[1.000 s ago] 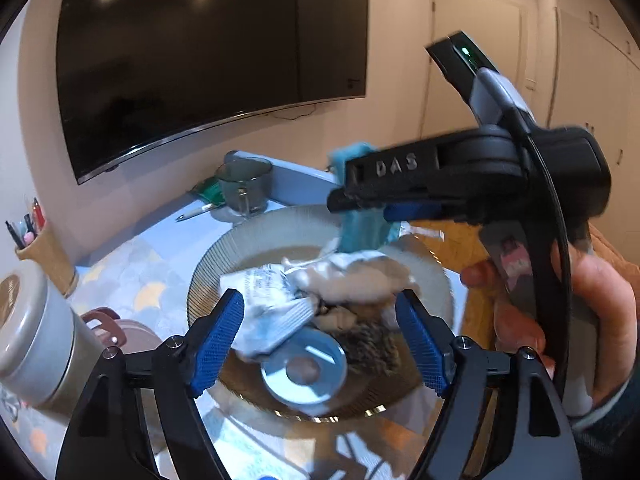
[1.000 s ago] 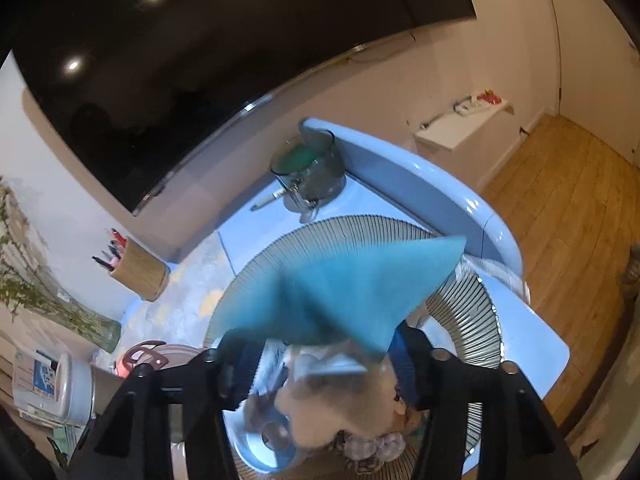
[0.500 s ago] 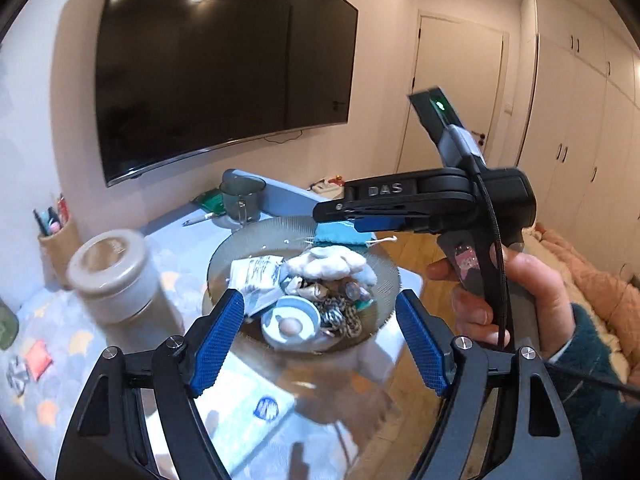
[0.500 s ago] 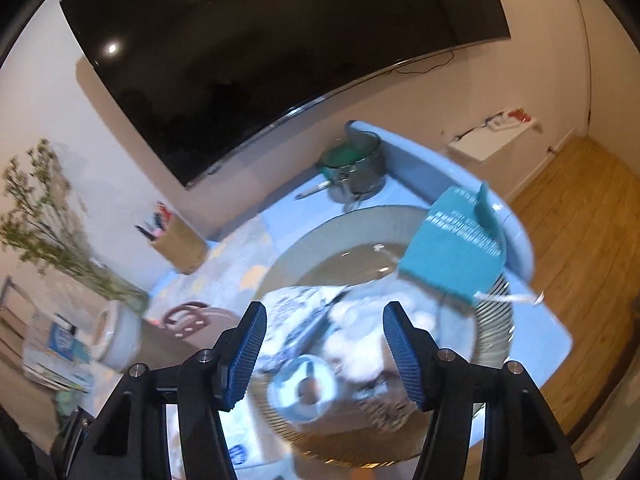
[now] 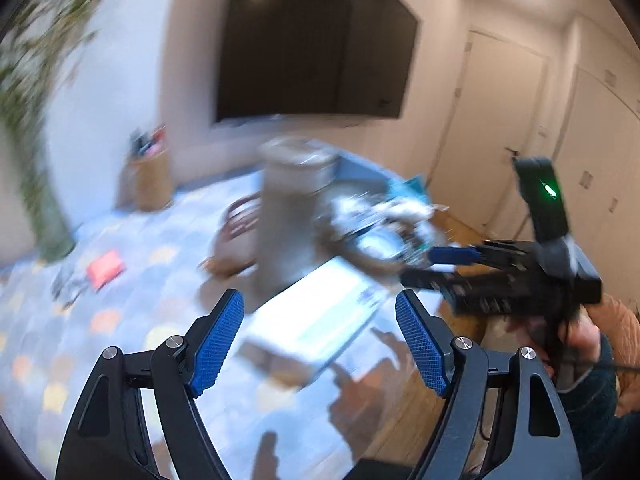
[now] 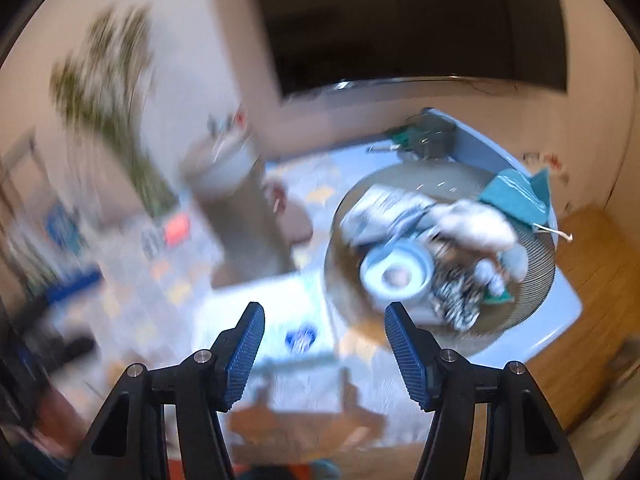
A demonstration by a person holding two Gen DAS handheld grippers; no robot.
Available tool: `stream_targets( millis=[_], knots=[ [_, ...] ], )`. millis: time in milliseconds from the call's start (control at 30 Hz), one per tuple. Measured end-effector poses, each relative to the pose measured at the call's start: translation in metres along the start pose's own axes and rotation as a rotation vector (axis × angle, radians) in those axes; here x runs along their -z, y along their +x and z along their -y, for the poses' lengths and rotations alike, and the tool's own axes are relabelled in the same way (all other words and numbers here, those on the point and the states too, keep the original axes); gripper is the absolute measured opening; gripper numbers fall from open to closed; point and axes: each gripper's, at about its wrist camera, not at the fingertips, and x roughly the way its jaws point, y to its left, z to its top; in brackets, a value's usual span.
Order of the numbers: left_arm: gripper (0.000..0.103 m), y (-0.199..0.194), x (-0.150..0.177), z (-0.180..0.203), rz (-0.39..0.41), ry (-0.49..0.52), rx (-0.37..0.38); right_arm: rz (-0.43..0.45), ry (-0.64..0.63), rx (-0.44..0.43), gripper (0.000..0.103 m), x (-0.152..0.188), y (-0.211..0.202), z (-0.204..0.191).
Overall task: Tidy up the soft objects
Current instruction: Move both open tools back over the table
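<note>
Both the left gripper [image 5: 319, 344] and right gripper [image 6: 325, 354] have half-spread, empty jaws; the teal cloth [image 6: 516, 196] looks light and limp, best pinched at its edge.

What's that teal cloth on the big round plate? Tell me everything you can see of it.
The teal cloth looks soft and woven, with faint pale stripes across it, though the picture is blurred. It lies crumpled at the far right rim of the ribbed plate, one corner sticking up. A fluffy cream bundle lies against its near side. A thin pale string ends in a small tag just past the plate's rim; whether it belongs to the cloth is unclear. Nothing grips the cloth.
</note>
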Motion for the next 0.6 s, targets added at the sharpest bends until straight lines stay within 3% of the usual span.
stream_targets(
  millis=[167,367,500,600],
  knots=[
    [0.077,-0.017,0.027,-0.075,-0.052,-0.110,-0.171,-0.066,-0.192,-0.033,0.061,0.019,0.029,-0.083],
    [0.077,-0.046,0.061,-0.169,-0.065,-0.247,-0.438,-0.027,-0.351,-0.076,0.063,0.014,0.055,-0.181],
    [0.077,-0.049,0.088,-0.217,-0.092,-0.363,-0.527,-0.037,-0.348,-0.147,0.078,0.002,0.091,-0.227],
    [0.077,-0.046,0.103,-0.238,-0.107,-0.393,-0.556,-0.032,-0.281,-0.160,0.078,-0.005,0.128,-0.240]
  ],
)
